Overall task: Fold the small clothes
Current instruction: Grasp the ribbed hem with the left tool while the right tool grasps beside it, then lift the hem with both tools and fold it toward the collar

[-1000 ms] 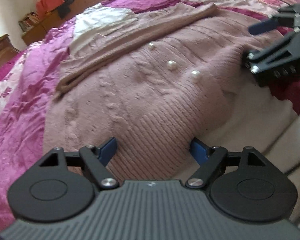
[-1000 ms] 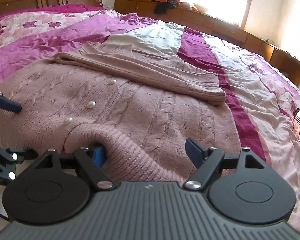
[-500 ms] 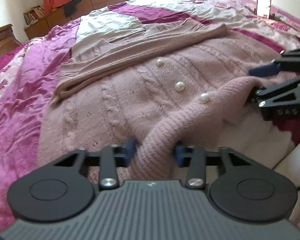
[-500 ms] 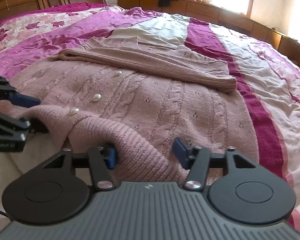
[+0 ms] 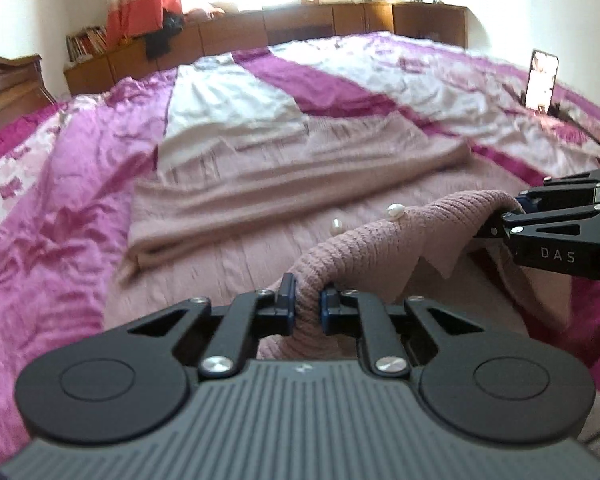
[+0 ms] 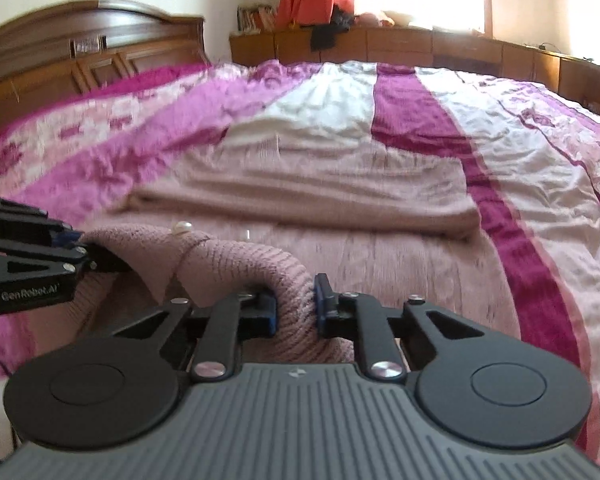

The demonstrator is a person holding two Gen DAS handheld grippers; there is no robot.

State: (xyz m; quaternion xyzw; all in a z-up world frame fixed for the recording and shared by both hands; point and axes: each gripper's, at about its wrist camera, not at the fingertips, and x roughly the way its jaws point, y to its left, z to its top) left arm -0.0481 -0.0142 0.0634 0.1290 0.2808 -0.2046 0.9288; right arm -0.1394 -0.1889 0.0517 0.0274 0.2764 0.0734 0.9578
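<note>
Two grippers pinch the ribbed hem of a pink knitted cardigan (image 5: 236, 264) that lies spread on a bed with a magenta and white bedspread (image 5: 60, 208). The left gripper (image 5: 305, 307) has its blue pads pressed onto a roll of hem, and the right gripper (image 6: 295, 312) clamps another stretch of the same hem, which is lifted off the bed between them. In the left wrist view the right gripper shows at the right edge, side-on, lettered "DAS", with the raised hem at its tips; two pearl buttons (image 5: 395, 211) show on the lifted edge. Only this view shows a phone (image 5: 541, 79) standing upright at the far right of the bed. The right wrist view alone shows the wooden headboard (image 6: 88, 52) and the left gripper's side, lettered "GenRobot.AI". Both views show a sleeve (image 6: 308, 208) folded across the cardigan's far part.
</note>
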